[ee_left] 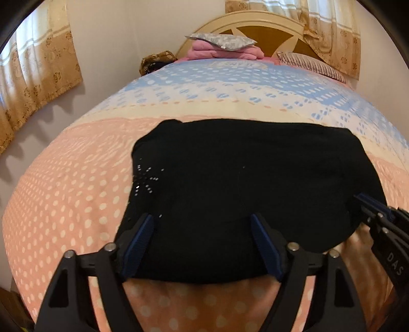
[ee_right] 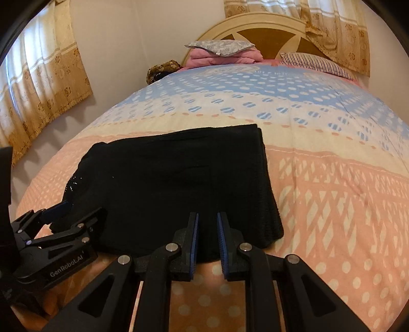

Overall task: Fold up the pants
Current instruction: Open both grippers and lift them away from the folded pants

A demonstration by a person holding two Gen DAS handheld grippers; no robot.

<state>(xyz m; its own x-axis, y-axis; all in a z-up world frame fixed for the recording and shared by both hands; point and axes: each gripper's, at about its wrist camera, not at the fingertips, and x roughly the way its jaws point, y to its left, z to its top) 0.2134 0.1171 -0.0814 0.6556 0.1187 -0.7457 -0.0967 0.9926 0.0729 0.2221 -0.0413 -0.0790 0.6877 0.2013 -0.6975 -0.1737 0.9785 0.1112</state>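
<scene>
left wrist: left gripper (ee_left: 203, 246) fingers wide apart, near hem of black pants (ee_left: 245, 184) lying between them, folded on bedspread (ee_left: 64, 199).
right wrist: right gripper (ee_right: 207, 241) fingers narrow, small gap, tips over pants (ee_right: 179, 184) near edge; whether they touch the cloth, can't tell.

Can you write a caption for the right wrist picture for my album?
Right gripper, slightly open, at the near edge of folded black pants on a dotted pink-and-blue bedspread.

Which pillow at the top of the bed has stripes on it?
The striped pillow lying on the right, by the headboard. The other one, the grey flowery pillow, sits on top of the folded pink blanket.
</scene>
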